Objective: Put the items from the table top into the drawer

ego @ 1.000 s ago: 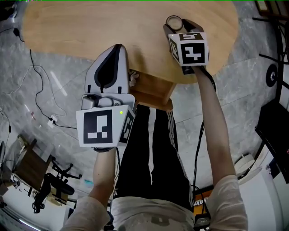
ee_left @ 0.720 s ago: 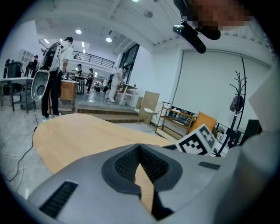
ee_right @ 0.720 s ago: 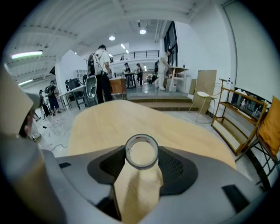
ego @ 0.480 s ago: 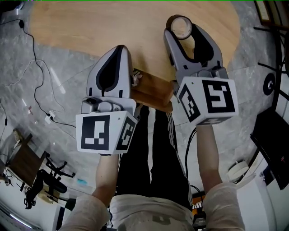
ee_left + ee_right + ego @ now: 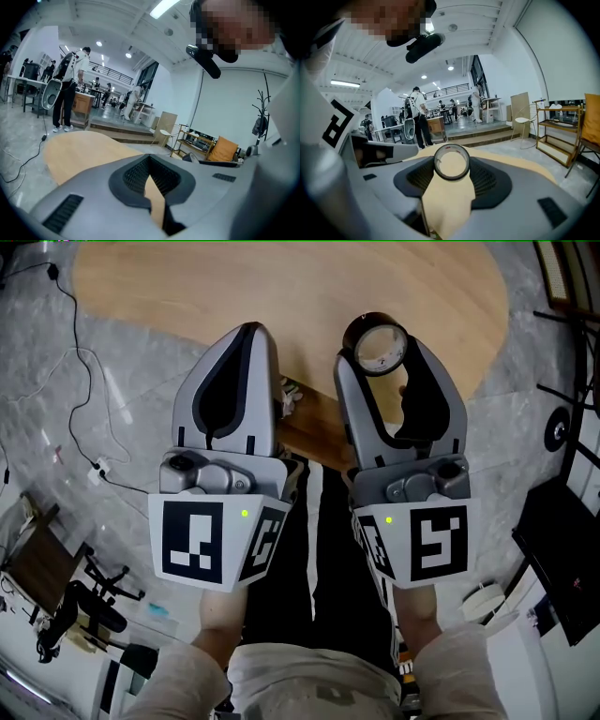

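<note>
A black-rimmed tape roll [image 5: 349, 341] [image 5: 437, 165] is held above the near edge of the oval wooden table [image 5: 281, 282]. My right gripper [image 5: 380, 349] [image 5: 451, 164] is shut on it, one pad on each side, after its jaws closed a little on the ring. To its left, my left gripper [image 5: 248, 329] [image 5: 149, 157] is shut and holds nothing. Below and between the two, the wooden drawer [image 5: 323, 432] stands pulled out from under the table. Small pale items [image 5: 289, 396] lie at its left end, partly hidden by the left gripper.
The person's legs in black trousers [image 5: 319, 549] are just behind the drawer. Cables [image 5: 84, 399] trail over the grey floor at left, by a chair [image 5: 47, 573]. A black stand [image 5: 562, 418] is at right. People [image 5: 70, 84] stand far beyond the table.
My right gripper has lifted the tape roll off the far right of the table and drawn it up and back towards the drawer. The left gripper has risen a little.
</note>
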Demonstrator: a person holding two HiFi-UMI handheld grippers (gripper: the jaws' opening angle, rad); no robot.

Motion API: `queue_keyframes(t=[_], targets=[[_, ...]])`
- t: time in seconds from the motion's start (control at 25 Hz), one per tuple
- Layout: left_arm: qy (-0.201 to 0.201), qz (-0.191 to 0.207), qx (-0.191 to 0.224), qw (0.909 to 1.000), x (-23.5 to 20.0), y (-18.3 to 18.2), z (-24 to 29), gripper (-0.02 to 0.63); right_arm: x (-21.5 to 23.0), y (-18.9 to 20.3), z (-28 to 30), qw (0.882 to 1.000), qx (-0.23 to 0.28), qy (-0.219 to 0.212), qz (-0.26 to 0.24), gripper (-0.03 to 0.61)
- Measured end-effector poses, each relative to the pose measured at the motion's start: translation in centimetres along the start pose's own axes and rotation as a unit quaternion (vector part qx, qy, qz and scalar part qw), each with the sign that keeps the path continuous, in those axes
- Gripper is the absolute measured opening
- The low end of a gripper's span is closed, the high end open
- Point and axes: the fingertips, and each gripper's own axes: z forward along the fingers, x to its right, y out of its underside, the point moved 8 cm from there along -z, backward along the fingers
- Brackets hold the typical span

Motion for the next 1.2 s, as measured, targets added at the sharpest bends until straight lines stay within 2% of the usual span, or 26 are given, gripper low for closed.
queue_keyframes(t=[0.16, 0.28, 0.4, 0.48, 0.52, 0.6, 0.72, 0.8, 0.92, 0.96, 1.04, 1.2], targets=[[-0.008, -0.002, -0.001, 1.0000, -0.3, 0.4, -0.3, 0.008, 0.2, 0.3, 0.2, 1.000, -0.006, -0.006, -0.006, 0.245], [-0.015, 0.002, -0.010, 0.9998, -0.8, 1.1, -0.3, 0.008, -0.2, 1.9, 0.7, 0.999, -0.022, -0.018, -0.018, 0.245], [-0.022, 0.008, -0.018, 0.9996, -1.4, 1.9, -0.3, 0.008, -1.2, 4.9, 1.4, 0.996, -0.036, -0.042, -0.072, 0.245], [-0.027, 0.007, -0.024, 0.9993, -1.9, 2.7, -0.5, 0.008, -2.1, 8.4, 1.5, 0.987, -0.081, -0.082, -0.116, 0.245], [-0.029, 0.006, -0.027, 0.9992, -2.2, 3.2, -0.6, 0.008, -2.6, 10.6, 1.3, 0.977, -0.116, -0.108, -0.145, 0.245], [-0.034, 0.007, -0.036, 0.9988, -2.8, 4.0, -1.0, 0.008, -3.7, 15.3, 0.7, 0.947, -0.175, -0.158, -0.219, 0.245], [-0.043, 0.005, -0.045, 0.9980, -3.8, 4.7, -1.7, 0.008, -5.1, 22.1, -0.5, 0.886, -0.231, -0.223, -0.335, 0.245], [-0.048, 0.004, -0.048, 0.9977, -4.4, 4.8, -2.1, 0.008, -5.4, 26.1, -0.9, 0.848, -0.273, -0.257, -0.374, 0.245], [-0.047, 0.003, -0.048, 0.9977, -4.6, 4.7, -2.5, 0.008, -5.0, 30.2, -1.0, 0.798, -0.334, -0.287, -0.410, 0.245], [-0.045, 0.004, -0.047, 0.9979, -4.6, 4.6, -2.5, 0.008, -4.8, 31.0, -0.9, 0.785, -0.351, -0.290, -0.419, 0.245], [-0.042, 0.007, -0.045, 0.9981, -4.7, 4.5, -2.6, 0.008, -4.6, 32.1, -0.4, 0.767, -0.378, -0.289, -0.431, 0.245], [-0.042, 0.002, -0.047, 0.9980, -4.6, 4.7, -2.8, 0.008, -4.8, 32.9, 0.5, 0.751, -0.408, -0.281, -0.436, 0.245]])
